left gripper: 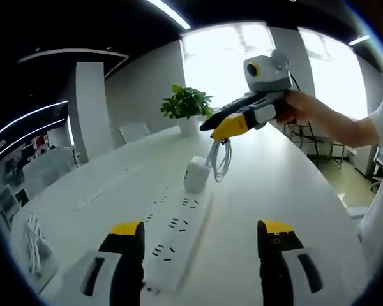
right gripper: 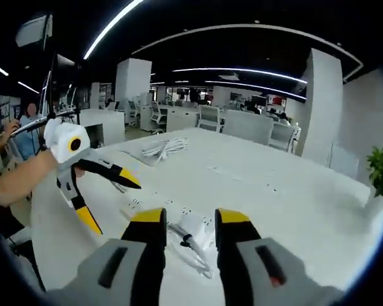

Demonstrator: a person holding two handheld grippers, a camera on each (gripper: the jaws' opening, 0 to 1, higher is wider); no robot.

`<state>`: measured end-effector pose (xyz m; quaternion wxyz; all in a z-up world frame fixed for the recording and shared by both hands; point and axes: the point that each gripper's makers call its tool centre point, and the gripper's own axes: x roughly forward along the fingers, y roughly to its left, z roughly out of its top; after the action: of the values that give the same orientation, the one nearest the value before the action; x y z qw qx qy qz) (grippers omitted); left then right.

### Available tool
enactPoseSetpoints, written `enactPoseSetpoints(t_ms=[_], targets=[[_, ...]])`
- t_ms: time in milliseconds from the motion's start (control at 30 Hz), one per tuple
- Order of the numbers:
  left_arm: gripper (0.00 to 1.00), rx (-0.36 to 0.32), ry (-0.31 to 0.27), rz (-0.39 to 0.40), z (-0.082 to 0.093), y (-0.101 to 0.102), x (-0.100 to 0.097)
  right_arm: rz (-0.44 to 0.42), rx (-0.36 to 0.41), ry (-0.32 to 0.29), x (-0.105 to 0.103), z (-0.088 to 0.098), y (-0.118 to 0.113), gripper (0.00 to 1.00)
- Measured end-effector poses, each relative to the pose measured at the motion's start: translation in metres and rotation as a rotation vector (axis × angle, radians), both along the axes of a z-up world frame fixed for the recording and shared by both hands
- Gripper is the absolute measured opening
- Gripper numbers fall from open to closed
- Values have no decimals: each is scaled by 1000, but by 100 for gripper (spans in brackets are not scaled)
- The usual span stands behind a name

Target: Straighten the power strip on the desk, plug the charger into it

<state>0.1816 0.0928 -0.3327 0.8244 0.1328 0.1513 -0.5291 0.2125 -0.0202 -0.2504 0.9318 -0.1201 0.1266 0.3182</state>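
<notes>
Two yellow-tipped jaws of my left gripper rise from the bottom of the left gripper view, spread wide apart with nothing between them but the white desk. The white power strip lies flat on that desk, running away from me at a slant, its near end just beside my left-hand jaw. The white charger stands upright at the strip's far end, and its white cable hangs in loops beside it. My right gripper comes in from the right just above the charger, its jaws nearly together and holding nothing I can make out, with my hand wrapped around its grip. A potted green plant sits farther back on the desk. In the right gripper view, my right gripper points down at the charger, which shows in the narrow gap between the two jaws with its cable trailing toward me; the jaws stand close together, but I cannot tell whether they touch it. The power strip lies beyond them. My left gripper enters from the left with its jaws splayed wide over the strip. A bundle of white cables lies farther off on the desk.
</notes>
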Motion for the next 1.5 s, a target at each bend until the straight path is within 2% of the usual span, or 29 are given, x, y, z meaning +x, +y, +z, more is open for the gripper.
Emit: enactPoseSetpoints(t_ms=[100, 133, 300, 467, 567, 633, 867, 967, 1033, 1067, 1233, 1500], targets=[[74, -35, 6, 25, 1, 8, -6, 33, 106, 14, -13, 8, 4, 35], [74, -55, 4, 32, 3, 10, -8, 40, 116, 7, -17, 10, 4, 36], [72, -137, 4, 56, 19, 22, -25, 72, 124, -17, -32, 14, 1, 38], [75, -168, 4, 74, 26, 32, -43, 97, 149, -32, -48, 17, 2, 37], [68, -171, 36, 74, 28, 37, -56, 110, 155, -42, -54, 18, 0, 37], [69, -177, 44, 87, 29, 40, -63, 122, 164, -42, -61, 18, 1, 37], [75, -191, -15, 125, 34, 55, -83, 154, 155, -34, -83, 16, -1, 38], [73, -217, -77, 169, 45, 65, -84, 162, 150, -39, -93, 18, -4, 38], [67, -232, -83, 191, 49, 72, -86, 166, 149, -42, -100, 18, -7, 38], [67, -237, -88, 197, 51, 75, -88, 168, 150, -43, -103, 17, -8, 38], [82, -255, -74, 197, 55, 82, -96, 162, 137, -37, -114, 7, -18, 39], [83, -267, -103, 216, 57, 94, -108, 132, 175, -25, -126, -1, -39, 39]])
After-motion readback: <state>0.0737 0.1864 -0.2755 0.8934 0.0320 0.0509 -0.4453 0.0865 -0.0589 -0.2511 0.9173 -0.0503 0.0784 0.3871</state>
